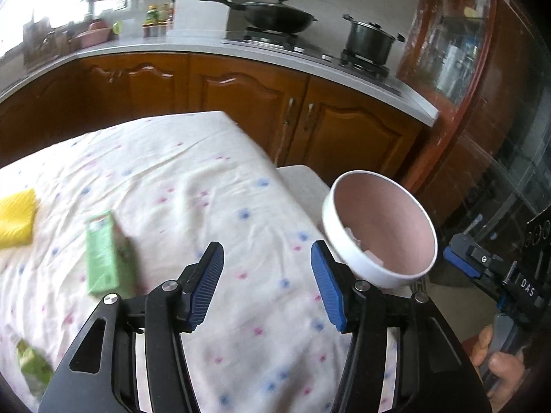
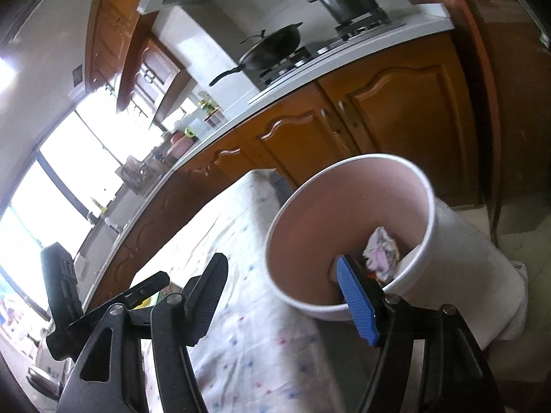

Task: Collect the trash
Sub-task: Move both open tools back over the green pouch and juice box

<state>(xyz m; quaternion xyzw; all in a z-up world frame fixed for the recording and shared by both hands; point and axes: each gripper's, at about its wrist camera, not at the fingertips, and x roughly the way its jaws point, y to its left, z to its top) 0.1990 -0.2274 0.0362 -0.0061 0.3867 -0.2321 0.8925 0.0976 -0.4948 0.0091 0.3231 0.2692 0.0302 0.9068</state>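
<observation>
Inside round bin [image 2: 347, 206], crumpled paper [image 2: 380, 253].

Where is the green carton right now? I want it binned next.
In the left wrist view the green carton lies on the floral tablecloth, left of the left gripper, with the yellow sponge further left.

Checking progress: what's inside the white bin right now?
The white bin holds a crumpled wad. The right tongs' blue pad and near rim hide the bottom.
</observation>
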